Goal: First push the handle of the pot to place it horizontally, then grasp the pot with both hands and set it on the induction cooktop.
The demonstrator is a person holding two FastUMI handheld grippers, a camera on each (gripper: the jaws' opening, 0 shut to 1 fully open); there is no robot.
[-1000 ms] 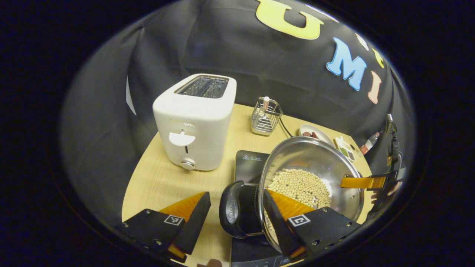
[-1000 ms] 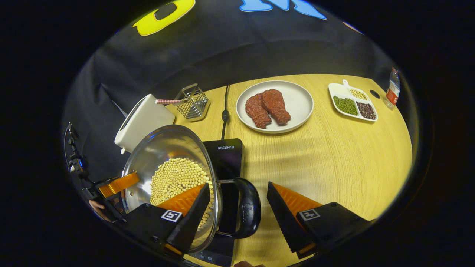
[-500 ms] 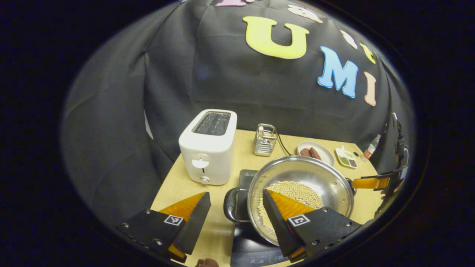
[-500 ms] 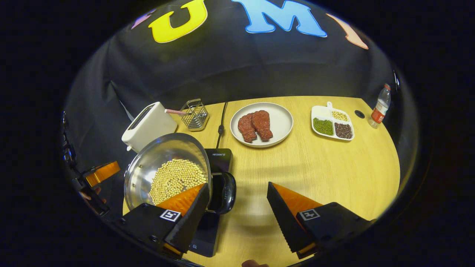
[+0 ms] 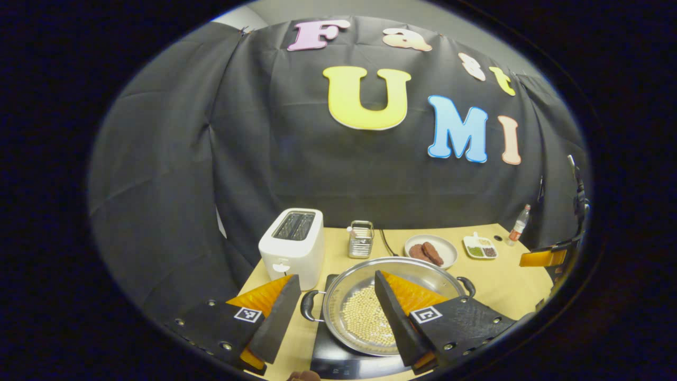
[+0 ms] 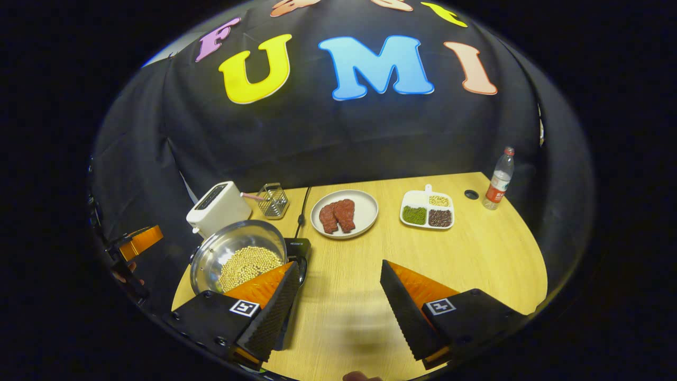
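Pot [image 5: 381,296] with beans sits on the induction cooktop [image 5: 344,362] at the bench [image 6: 449,254] left end, just beside the toaster [image 5: 293,246], handles out to both sides; left gripper [image 5: 337,307] and right gripper [image 6: 339,296] both spread wide, empty, raised off the pot; steak plate [image 6: 344,214] behind

A light wooden table [image 6: 476,254] carries everything; at its left end lies a black induction cooktop [image 5: 338,360] with the steel pot [image 6: 232,246] on it; behind stand a white toaster [image 6: 218,207] and a wire basket [image 6: 273,201]; further right lie a plate of meat [image 6: 365,211], a divided dish of beans [image 6: 427,210] and a bottle [image 6: 499,179].
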